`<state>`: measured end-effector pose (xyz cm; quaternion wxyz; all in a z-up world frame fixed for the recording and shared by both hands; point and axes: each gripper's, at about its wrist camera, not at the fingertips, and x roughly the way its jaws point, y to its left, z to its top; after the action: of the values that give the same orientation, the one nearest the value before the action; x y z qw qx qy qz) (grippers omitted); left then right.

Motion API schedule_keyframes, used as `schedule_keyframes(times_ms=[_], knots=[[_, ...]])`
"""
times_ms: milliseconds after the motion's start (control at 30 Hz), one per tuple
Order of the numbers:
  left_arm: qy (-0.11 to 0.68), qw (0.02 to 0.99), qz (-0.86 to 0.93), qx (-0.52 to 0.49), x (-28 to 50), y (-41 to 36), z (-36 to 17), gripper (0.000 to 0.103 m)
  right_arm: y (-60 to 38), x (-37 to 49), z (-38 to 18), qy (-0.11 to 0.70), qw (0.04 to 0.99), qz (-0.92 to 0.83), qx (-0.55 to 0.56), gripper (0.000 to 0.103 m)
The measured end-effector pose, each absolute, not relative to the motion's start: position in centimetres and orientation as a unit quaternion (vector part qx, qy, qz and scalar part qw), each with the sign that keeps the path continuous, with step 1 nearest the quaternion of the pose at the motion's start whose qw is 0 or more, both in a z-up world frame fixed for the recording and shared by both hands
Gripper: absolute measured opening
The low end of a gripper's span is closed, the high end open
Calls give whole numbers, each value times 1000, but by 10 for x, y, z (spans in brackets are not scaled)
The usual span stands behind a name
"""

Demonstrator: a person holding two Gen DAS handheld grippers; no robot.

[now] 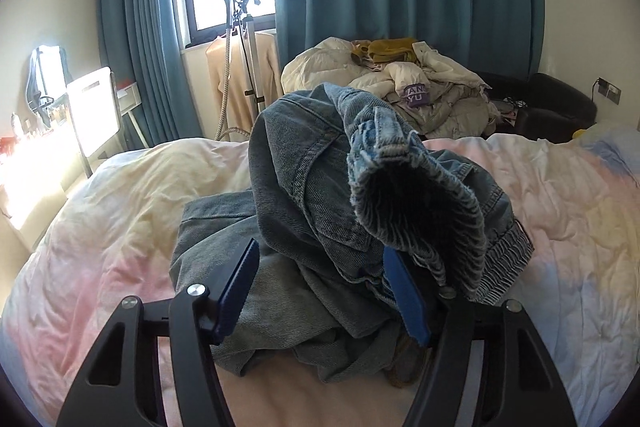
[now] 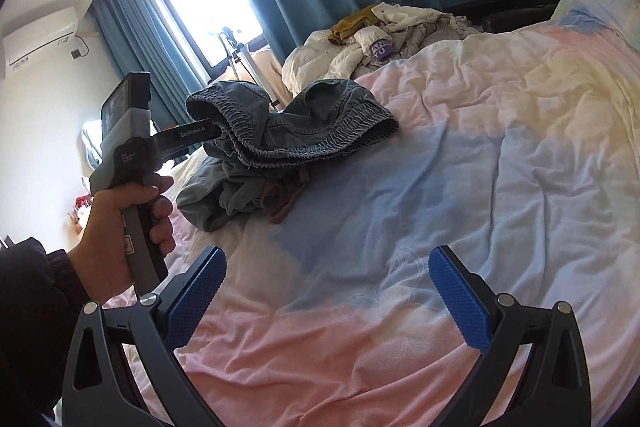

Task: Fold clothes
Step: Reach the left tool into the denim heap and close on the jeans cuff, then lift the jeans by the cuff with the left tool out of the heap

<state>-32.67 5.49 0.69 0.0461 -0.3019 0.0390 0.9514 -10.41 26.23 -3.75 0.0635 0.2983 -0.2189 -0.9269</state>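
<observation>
Denim in a heap: we see the denim trousers [image 2: 280, 143] bunched on the pastel quilt [image 2: 500, 167], toward the left edge of the bed, elastic waistband gaping upward and the legs crumpled beneath. Our left gripper [image 1: 326, 287] stands wide, its blue pads either side of the cloth; one fold drapes over the right-hand pad, but nothing is pinched between them. From the right wrist view, that tool's finger pokes into the waistband opening, with the left hand [image 2: 120, 219] wrapped round the handle. Our right gripper [image 2: 326, 299] hangs open over bare quilt, near us and well apart from the garment, holding nothing. We judge the folding barely begun. The risk from here: closing on this loose bundle could catch several layers at once, or the quilt beneath, so that a lift drags up a tangle instead of one clean edge. A pile of laundry [image 2: 380, 35] waits at the far side.
</observation>
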Motion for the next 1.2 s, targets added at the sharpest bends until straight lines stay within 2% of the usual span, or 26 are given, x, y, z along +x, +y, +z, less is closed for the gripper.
schedule_keyframes(times_ms=[367,500,600,667,733,1000,1200], knots=[[57,122,943,-305,-321,49,36,67,275,-102,-39,-254,58,-915,307,103],[118,93,940,-305,-342,69,32,61,275,-108,-42,-256,57,-912,314,103],[121,71,941,-309,-357,77,28,49,275,-111,-50,-253,56,-910,325,103],[98,67,944,-308,-361,79,31,25,276,-112,-55,-246,47,-910,329,103],[61,89,943,-314,-360,79,36,8,276,-113,-59,-240,38,-914,326,103],[78,163,938,-296,-298,95,80,6,271,-115,-63,-219,34,-919,326,103],[25,177,943,-280,-228,64,105,6,274,-106,-55,-215,33,-926,310,103]])
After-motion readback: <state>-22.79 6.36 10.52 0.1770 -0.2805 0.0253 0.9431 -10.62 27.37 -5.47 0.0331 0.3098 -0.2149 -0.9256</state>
